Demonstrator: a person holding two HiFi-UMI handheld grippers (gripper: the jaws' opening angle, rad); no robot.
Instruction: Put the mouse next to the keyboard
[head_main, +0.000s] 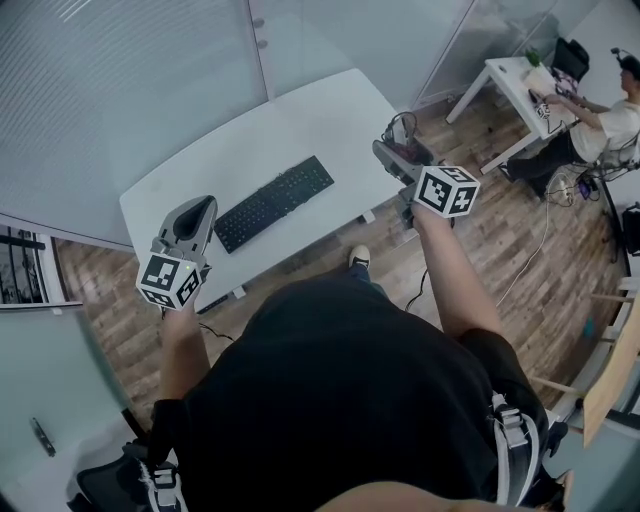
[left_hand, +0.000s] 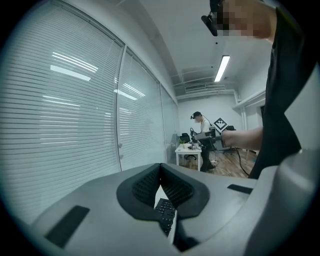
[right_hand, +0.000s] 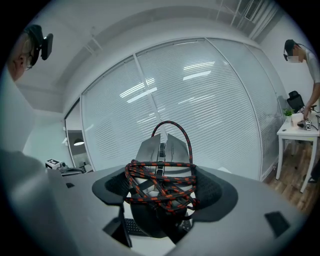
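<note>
Right gripper view, right tool (right_hand: 162, 186) gripping cable-wrapped mouse (right_hand: 161, 149), keyboard (right_hand: 131, 228) beneath

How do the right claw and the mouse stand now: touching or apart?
Touching. The right gripper view shows the mouse, wrapped in its red-and-black cable, clamped between the jaws of the right claw, with a pad against each side.

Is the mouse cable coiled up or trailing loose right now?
Coiled: in the right gripper view the red-and-black cable is bundled around the mouse held in the right gripper.
</note>
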